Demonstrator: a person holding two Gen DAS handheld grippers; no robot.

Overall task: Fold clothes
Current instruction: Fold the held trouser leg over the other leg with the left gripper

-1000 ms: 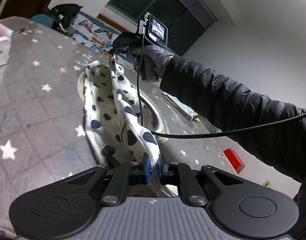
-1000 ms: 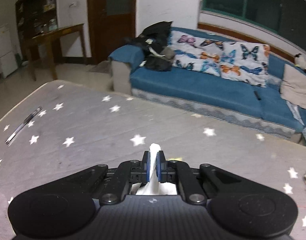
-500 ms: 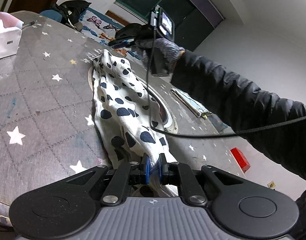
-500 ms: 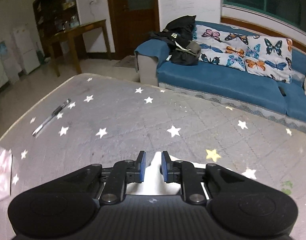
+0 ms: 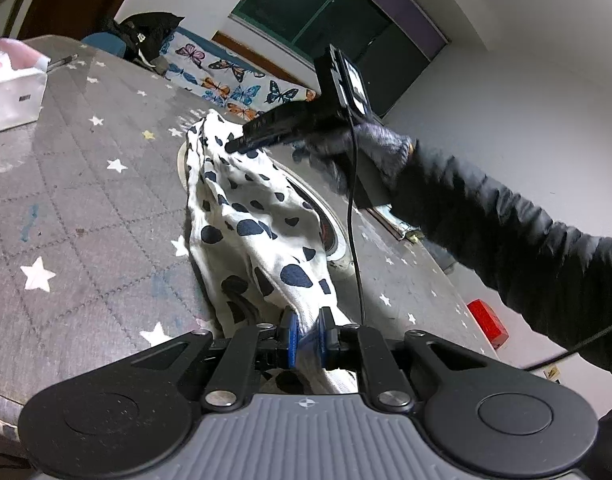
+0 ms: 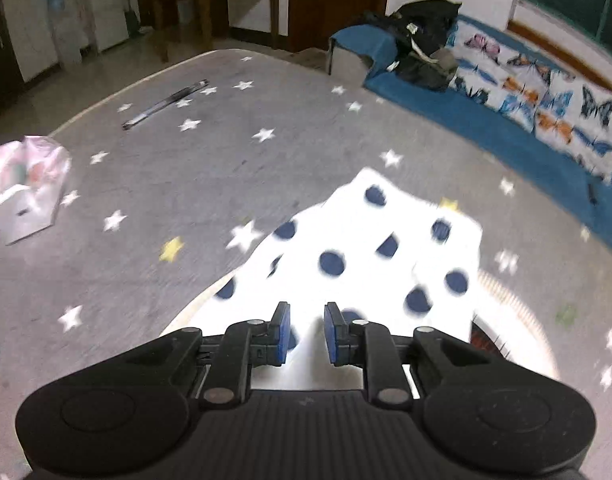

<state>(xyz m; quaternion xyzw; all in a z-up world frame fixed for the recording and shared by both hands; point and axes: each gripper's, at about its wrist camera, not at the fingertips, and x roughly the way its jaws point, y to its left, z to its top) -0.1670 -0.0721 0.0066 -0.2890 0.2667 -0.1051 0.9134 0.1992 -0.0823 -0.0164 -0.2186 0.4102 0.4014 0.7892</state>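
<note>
A white cloth with dark blue spots [image 5: 250, 216] lies stretched along the grey star-patterned table [image 5: 86, 200]. My left gripper [image 5: 306, 322] is shut on its near corner, and the fabric bunches between the blue pads. In the left wrist view my right gripper [image 5: 236, 146] hovers at the cloth's far end, held by a gloved hand [image 5: 369, 144]. The right wrist view shows the right gripper [image 6: 306, 322] open just above the spotted cloth [image 6: 385, 240]; its pads stand apart and do not press the fabric.
A white tissue box [image 6: 22, 196] sits at the table's left side and a pen [image 6: 166, 104] lies near the far edge. A round disc [image 5: 333, 236] lies partly under the cloth. A blue sofa [image 6: 485, 128] stands behind the table. A red object [image 5: 487, 322] lies on the floor.
My right gripper let go of the cloth's far end, which dropped flat onto the table, and the gripper drew back over it. My left gripper kept its hold.
</note>
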